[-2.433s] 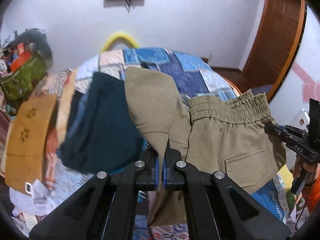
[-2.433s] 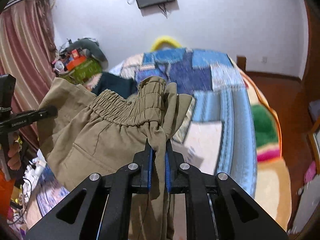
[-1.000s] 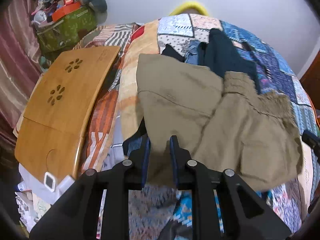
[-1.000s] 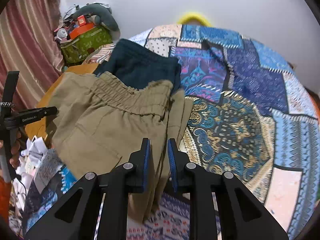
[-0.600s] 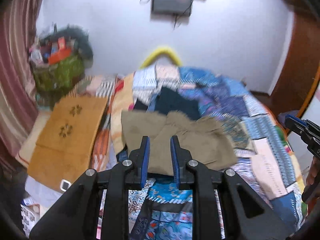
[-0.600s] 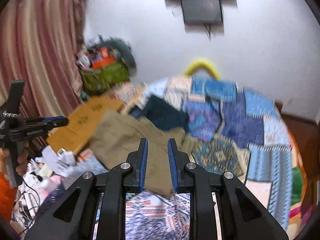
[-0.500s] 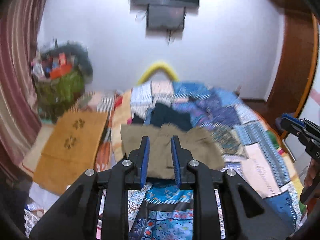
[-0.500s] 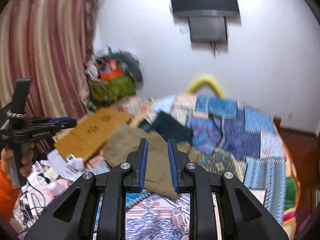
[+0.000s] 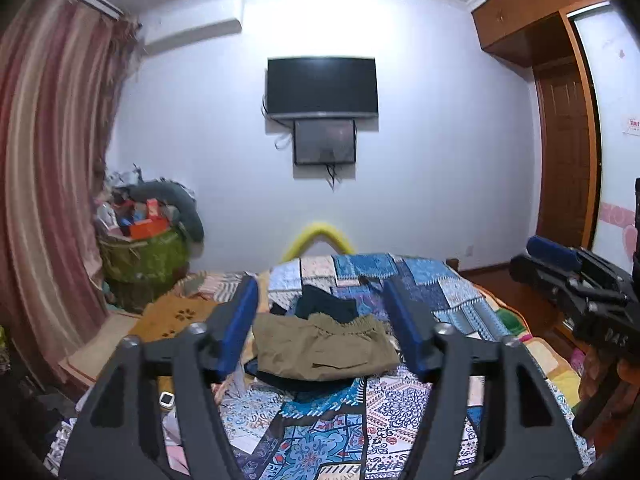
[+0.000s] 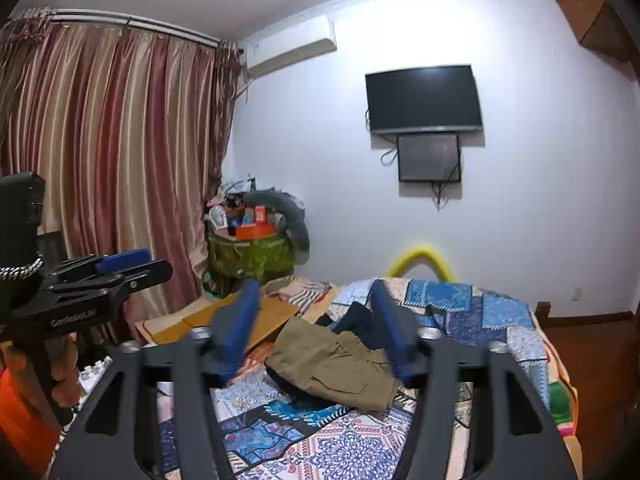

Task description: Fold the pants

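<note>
Patchwork bed (image 9: pixel 448 300) carries the khaki pants (image 9: pixel 320 346), folded atop dark clothes. My left hand-held gripper (image 9: pixel 324 330) and right hand-held gripper (image 10: pixel 314 332) hang empty, jaws opening. Risk I see: the uneven pile beneath lets the fold slump.

I read the pants (image 9: pixel 324 350) as matt olive woven cloth, gathered waistband; quilt (image 9: pixel 420 284) is printed patchwork cotton, matt; lap desk (image 10: pixel 224 318) at the bed's left edge is smooth pale wood; curtain (image 10: pixel 120 168) is satiny, striped sheen; TV (image 9: pixel 322 86) screen is glossy black.
</note>
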